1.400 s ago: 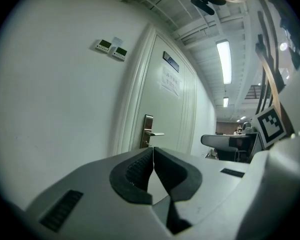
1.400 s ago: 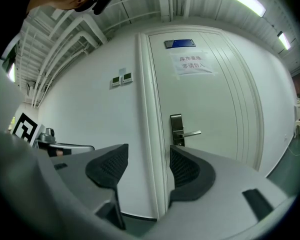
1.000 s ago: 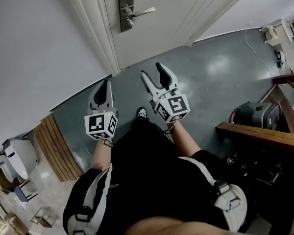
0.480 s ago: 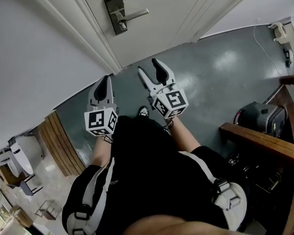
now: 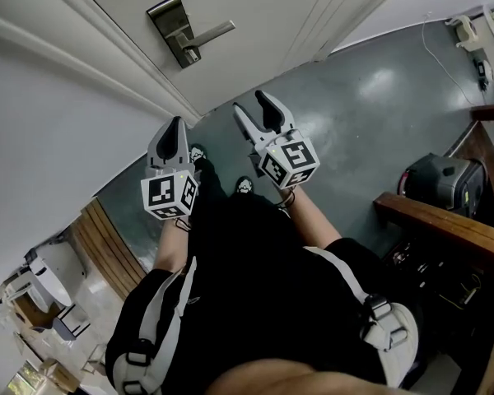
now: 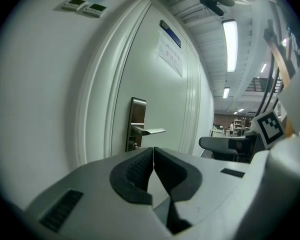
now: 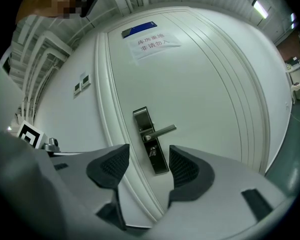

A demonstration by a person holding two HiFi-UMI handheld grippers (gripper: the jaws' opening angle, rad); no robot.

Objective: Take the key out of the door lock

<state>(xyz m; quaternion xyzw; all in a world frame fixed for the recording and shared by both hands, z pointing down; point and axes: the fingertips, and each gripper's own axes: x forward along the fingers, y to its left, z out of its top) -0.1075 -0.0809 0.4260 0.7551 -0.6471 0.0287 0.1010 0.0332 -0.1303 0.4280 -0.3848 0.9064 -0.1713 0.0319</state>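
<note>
The work stood at the approach stage, with nothing yet gripped. The person faced a pale door [image 5: 255, 15], and both grippers were held low in front of the body, over the grey floor [image 5: 370, 113] and well apart from the lock. The left gripper [image 5: 174, 134] had its jaws pressed together with nothing between them; in its own view the dark pads met edge to edge [image 6: 153, 156], and the metal lock plate [image 6: 136, 124] showed beyond them, near the door's edge. The right gripper [image 5: 251, 109] had its jaws spread and empty. In the right gripper view, the gap between them [image 7: 149, 156] framed the lower part of the lock plate [image 7: 150, 139], though only by line of sight, since the door was some way off. The lever handle [image 7: 162, 131] stuck out level from the plate, and just below it a small object, which I took for the key [image 7: 152, 152], sat in the keyhole; it was too small to tell how its head was turned. A paper notice [image 7: 152, 41] hung higher on the door. By my reading, the right gripper was the one set up for the pull, being already parted and aimed at the plate. The next move would call for raising it and carrying it forward until the jaws stood on either side of the key's head, clear under the lever. It would then close firmly on the head and draw straight back along the keyway, first turning the key to its release position if it did not slide freely.
</note>
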